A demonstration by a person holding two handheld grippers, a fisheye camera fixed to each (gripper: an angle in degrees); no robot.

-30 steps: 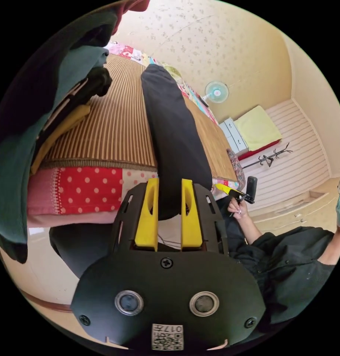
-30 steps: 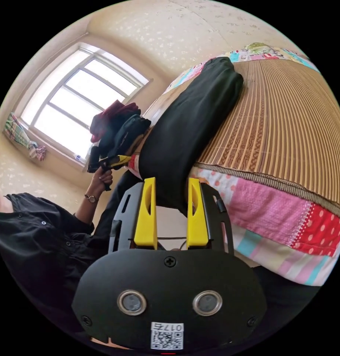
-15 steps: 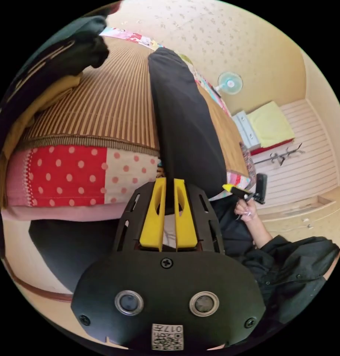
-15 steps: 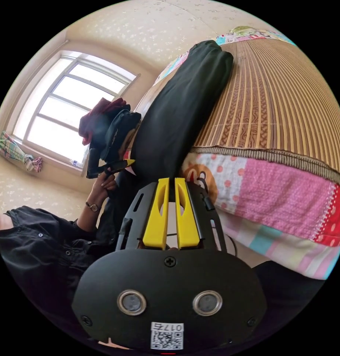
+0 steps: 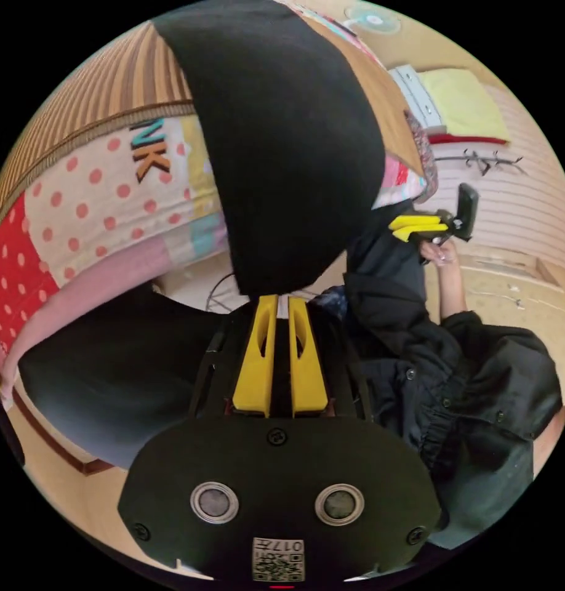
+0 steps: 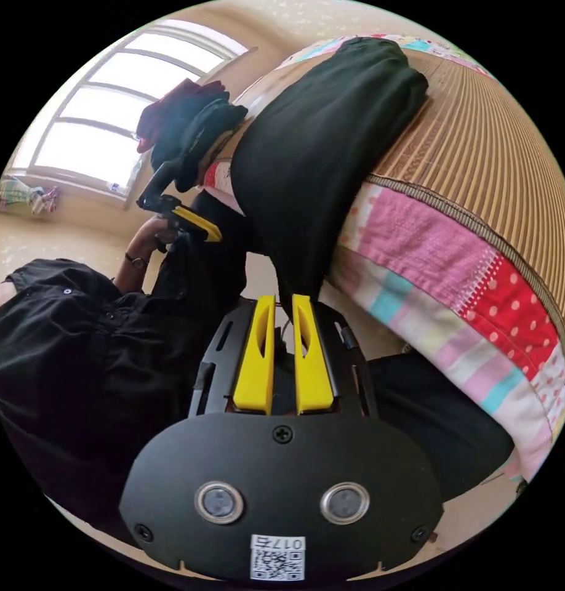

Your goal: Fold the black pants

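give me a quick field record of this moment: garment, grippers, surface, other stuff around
garment: black pants, lying along the bed and hanging over its edge
left gripper: jaws closed on the hanging end of the pants
right gripper: jaws closed on the hanging end of the pants
surface: striped mat on top of a patchwork quilt
clothes pile: on the bed beside the pants, near the window
person: black sleeve in the left gripper view
stage: pants not yet folded over

Black pants [image 5: 295, 135]: plain dark fabric, laid lengthwise as one long band. Lies on the striped mat [image 6: 498, 141] of the bed. One end hangs over the bed's edge.
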